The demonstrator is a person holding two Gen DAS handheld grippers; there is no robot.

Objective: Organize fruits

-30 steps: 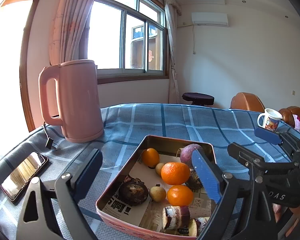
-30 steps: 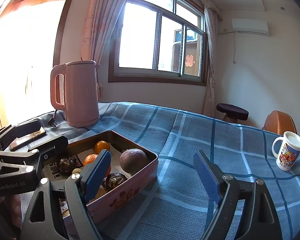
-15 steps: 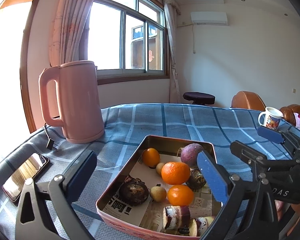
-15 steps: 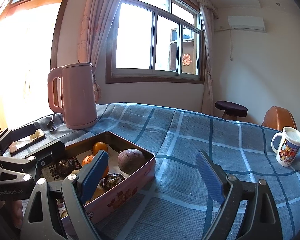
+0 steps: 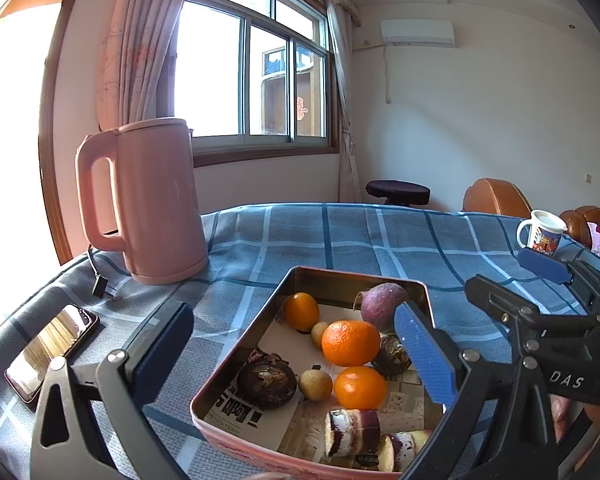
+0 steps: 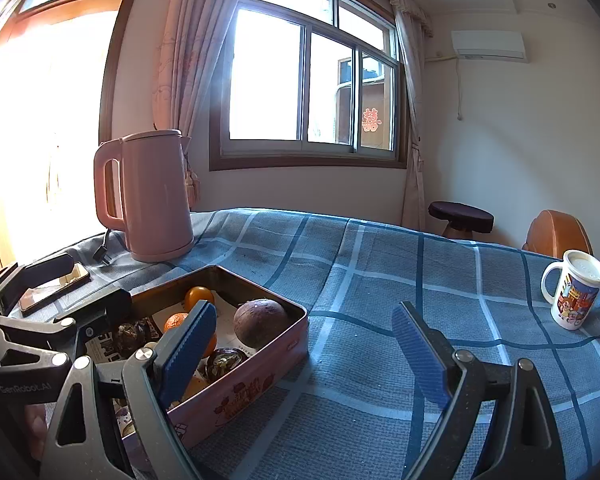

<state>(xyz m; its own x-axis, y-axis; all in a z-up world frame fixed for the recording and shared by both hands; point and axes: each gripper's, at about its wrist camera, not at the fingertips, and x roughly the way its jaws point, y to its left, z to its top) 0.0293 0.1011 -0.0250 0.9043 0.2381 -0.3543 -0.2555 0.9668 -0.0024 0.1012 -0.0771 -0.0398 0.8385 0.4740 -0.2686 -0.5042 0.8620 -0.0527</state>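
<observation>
- Fruits lie in a pink tin (image 5: 236, 432) on the desk (image 5: 340, 240), which has a blue checked cloth: three oranges, the biggest (image 5: 350, 343) in the middle, a purple round one (image 5: 382, 306) at the far wall, dark husked ones and small pale ones.
- Left gripper (image 5: 296, 354) has just been opening; its fingers stand wide over the tin and hold nothing.
- Right gripper (image 6: 306, 352) has just been opening too; it is empty, with one finger (image 6: 188, 348) before the tin and the other over bare cloth.
- Around: a pink kettle (image 5: 148, 200) with its plug, a phone (image 5: 50, 350) at the left, a printed mug (image 6: 572, 290) well apart at the right.
- Only the left view shows the cut purple pieces (image 5: 354, 428) at the near wall; in the right view the finger hides much of the tin.
</observation>
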